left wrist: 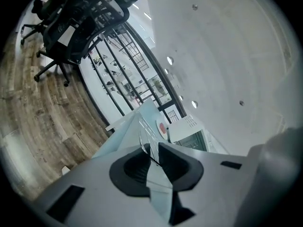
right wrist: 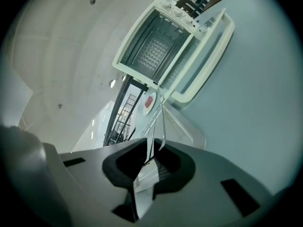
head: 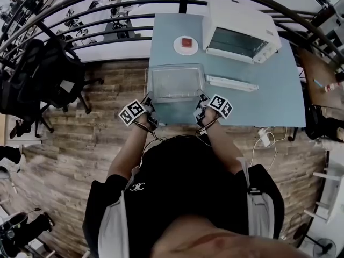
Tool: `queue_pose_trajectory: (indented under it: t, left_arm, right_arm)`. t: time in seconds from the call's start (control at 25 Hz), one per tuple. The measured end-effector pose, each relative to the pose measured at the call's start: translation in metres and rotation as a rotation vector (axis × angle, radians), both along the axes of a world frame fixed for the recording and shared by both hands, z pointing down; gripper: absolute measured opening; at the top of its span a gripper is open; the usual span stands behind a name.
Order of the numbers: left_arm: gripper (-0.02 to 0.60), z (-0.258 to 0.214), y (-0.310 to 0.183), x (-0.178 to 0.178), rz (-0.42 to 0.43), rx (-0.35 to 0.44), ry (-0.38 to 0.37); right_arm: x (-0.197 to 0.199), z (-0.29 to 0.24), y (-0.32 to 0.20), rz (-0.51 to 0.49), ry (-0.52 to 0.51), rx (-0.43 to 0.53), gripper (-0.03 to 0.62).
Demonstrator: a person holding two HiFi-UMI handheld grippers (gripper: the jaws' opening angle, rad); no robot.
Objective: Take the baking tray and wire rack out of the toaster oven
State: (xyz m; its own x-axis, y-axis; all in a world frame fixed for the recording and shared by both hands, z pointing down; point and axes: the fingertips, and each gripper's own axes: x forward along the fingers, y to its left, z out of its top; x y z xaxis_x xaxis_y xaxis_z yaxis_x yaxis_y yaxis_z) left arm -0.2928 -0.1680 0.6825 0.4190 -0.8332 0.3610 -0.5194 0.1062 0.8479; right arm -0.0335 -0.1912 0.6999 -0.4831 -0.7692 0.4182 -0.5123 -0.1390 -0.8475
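- Baking tray (head: 176,82) lies flat on the blue desk (head: 274,101), close to its near edge and well apart from the white toaster oven (head: 239,20).
- Thin rods of the wire rack (right wrist: 160,115) show above the tray's rim; the rack appears to lie in the tray.
- Left gripper (left wrist: 155,156) is at the tray's near-left corner. Its jaws are slightly spread, with the rim edge running between them and the pads not pressing.
- Right gripper (right wrist: 151,161) is at the near-right corner. Its jaws stand at a narrow gap with a rod between them, loose.
- Oven door (head: 231,83) is folded down onto the desk.
- Small plate (head: 186,44) with a red item sits just left of the oven.
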Motion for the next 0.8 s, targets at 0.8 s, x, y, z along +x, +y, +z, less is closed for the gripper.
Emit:
queue_pose_trajectory:
  t: [0.8]
  left_arm:
    - [0.117,0.055,0.026,-0.003,0.045,-0.137,-0.332]
  right_arm:
    - [0.032,0.043,0.019,0.023,0.441,-0.175,0.138]
